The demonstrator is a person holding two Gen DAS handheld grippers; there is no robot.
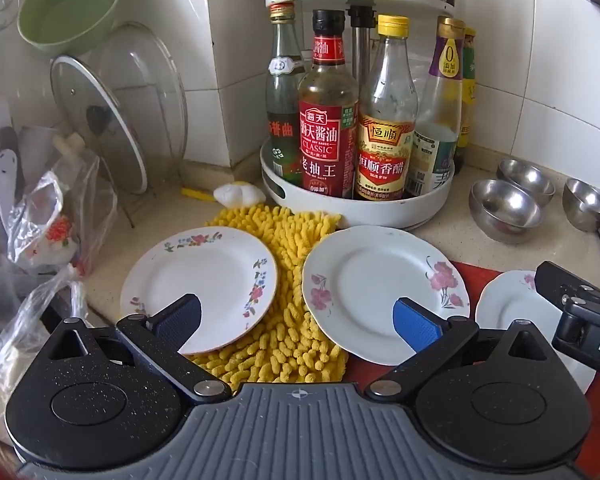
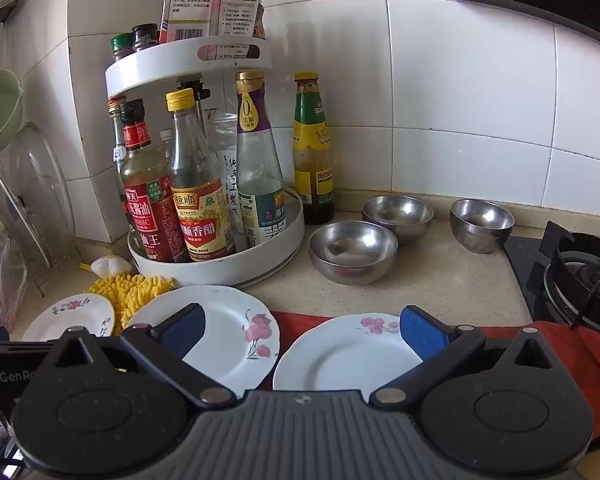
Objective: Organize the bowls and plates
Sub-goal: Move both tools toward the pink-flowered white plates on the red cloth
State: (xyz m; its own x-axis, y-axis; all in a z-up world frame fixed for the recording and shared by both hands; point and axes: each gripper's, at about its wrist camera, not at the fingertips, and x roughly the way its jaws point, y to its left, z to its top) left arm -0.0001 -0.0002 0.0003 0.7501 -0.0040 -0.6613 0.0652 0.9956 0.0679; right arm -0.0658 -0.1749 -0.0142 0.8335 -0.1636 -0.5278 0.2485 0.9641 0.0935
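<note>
Left gripper spread wide, right gripper likewise — three floral plates below

Bare tabletop lies open at centre right, between the near plates and the three steel bowls at the far side. The two-tier bottle rack blocks the far left, its base just beside the middle plate. A yellow mop cloth fills the gap between the two left plates. The stove burner closes off the right edge; pot lids and plastic bags crowd the far left.
</note>
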